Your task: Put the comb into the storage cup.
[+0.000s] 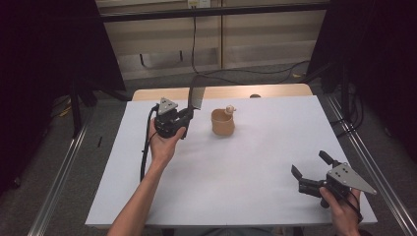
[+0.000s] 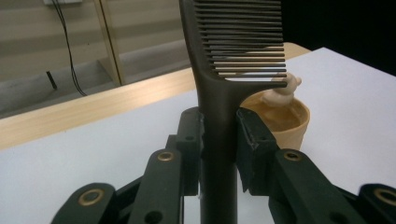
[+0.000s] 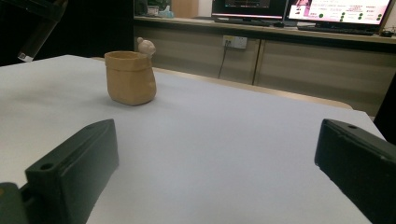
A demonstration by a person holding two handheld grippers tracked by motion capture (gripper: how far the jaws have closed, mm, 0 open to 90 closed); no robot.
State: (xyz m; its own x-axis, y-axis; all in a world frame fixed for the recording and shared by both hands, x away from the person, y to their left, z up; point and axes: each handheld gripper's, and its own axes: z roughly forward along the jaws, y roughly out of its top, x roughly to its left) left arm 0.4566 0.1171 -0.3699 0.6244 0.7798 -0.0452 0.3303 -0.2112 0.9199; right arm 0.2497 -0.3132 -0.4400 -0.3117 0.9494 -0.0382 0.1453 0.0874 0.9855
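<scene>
A: What does the left gripper [image 1: 189, 114] hold?

B: A dark plastic comb [image 2: 223, 70] with long straight teeth. The two black jaws pinch its handle from both sides, pads pressed flat against it, and the comb stands upright above them, teeth pointing toward the far right in the left gripper view.

A: Where does that put the comb over the table?

B: In the high view the comb [image 1: 196, 91] rises above the far left part of the white table top [image 1: 246, 167], held off the surface by the left hand [image 1: 162, 142]. Just to its right stands a small tan ceramic cup [image 1: 222, 123] with a pale little animal figure [image 1: 229, 108] perched on its rim. Comb and cup are near each other but apart.

A: And the right gripper [image 1: 309, 169]?

B: It sits at the near right corner of the table, held by the right hand [image 1: 342, 209]. Its jaws are spread wide with nothing between them; the right gripper view looks between them across bare table toward the cup [image 3: 130, 77].
</scene>
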